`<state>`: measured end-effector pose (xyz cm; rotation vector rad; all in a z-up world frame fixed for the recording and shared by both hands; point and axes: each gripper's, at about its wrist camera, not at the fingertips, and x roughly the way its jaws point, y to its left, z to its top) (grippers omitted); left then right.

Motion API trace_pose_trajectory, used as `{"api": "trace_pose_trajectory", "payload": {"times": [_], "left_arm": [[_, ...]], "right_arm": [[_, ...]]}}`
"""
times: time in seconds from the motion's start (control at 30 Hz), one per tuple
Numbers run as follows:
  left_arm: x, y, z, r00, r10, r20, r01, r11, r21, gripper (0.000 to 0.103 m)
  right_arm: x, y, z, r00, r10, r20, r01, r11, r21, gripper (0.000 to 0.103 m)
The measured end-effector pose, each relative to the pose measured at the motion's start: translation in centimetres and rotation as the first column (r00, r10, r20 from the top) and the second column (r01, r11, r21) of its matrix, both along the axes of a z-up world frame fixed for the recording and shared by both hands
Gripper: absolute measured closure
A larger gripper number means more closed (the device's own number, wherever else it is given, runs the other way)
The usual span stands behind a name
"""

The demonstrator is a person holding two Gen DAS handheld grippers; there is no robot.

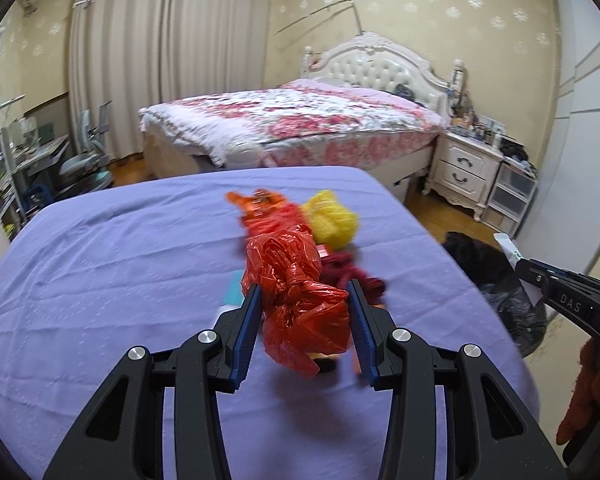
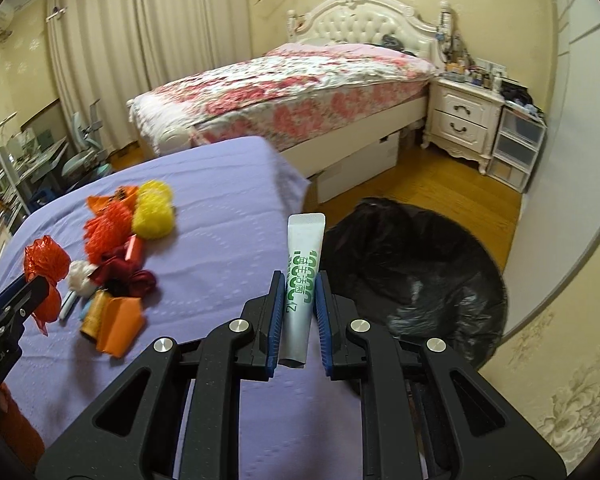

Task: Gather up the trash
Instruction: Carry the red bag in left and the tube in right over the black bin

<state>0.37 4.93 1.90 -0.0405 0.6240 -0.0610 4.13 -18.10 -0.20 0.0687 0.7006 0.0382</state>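
Holding a crumpled red plastic bag (image 1: pixel 300 304) between its blue pads, the left claw (image 1: pixel 306 304) is closed on it, the bag lifted a little above the tabletop (image 1: pixel 100 280), which is covered in a lilac cloth. The right claw (image 2: pixel 299 304) is shut on a silver squeeze tube with green print (image 2: pixel 302 276), its crimped end pointing up and away, out past the tabletop's edge toward the big black plastic trash bag (image 2: pixel 420 264) slumped open on the wooden floor (image 2: pixel 440 184) just beside the tabletop.

So two pieces are in hand but neither looks dropped yet (whether anything lies inside the black bag, its dark folds do not show). Left on the cloth is a loose heap: a yellow mesh puff (image 2: pixel 154 210), an orange net bag (image 2: pixel 108 228), a dark red fabric scrap (image 2: pixel 128 276), a white crumpled wad (image 2: pixel 80 274), an orange paper wrapper (image 2: pixel 120 328) against a small amber bottle (image 2: pixel 92 314), and a few smaller bits I cannot identify.

My judgement: the task is in an early-to-middle stretch, with most of the heap yet to be cleared. Beyond stand a floral-quilted bed (image 2: pixel 284 84) and a white nightstand (image 2: pixel 460 116).
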Motion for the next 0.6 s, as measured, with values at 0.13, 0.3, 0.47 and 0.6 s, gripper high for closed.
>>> {"api": "trace_pose_trajectory", "payload": {"times": [0.13, 0.3, 0.47, 0.6], "left_arm": [[1.4, -3.9, 0.4, 0.997, -0.08, 0.018, 0.08, 0.997, 0.009, 0.06], [3.4, -8.5, 0.4, 0.986, -0.163, 0.018, 0.163, 0.986, 0.03, 0.06], [5.3, -12.2, -0.4, 0.977, -0.212, 0.005, 0.211, 0.976, 0.048, 0.06], [7.5, -14.2, -1.1, 0.973, -0.23, -0.019, 0.231, 0.971, 0.057, 0.06]], "right_arm": [[0.4, -2.3, 0.2, 0.999, -0.053, 0.01, 0.053, 0.999, -0.004, 0.087], [1.0, -4.5, -0.1, 0.994, -0.106, 0.016, 0.106, 0.994, -0.004, 0.087], [1.8, -6.3, -0.7, 0.987, -0.157, 0.022, 0.157, 0.988, 0.0, 0.087], [2.5, -7.5, -1.3, 0.981, -0.191, 0.017, 0.191, 0.982, 0.011, 0.087]]}}
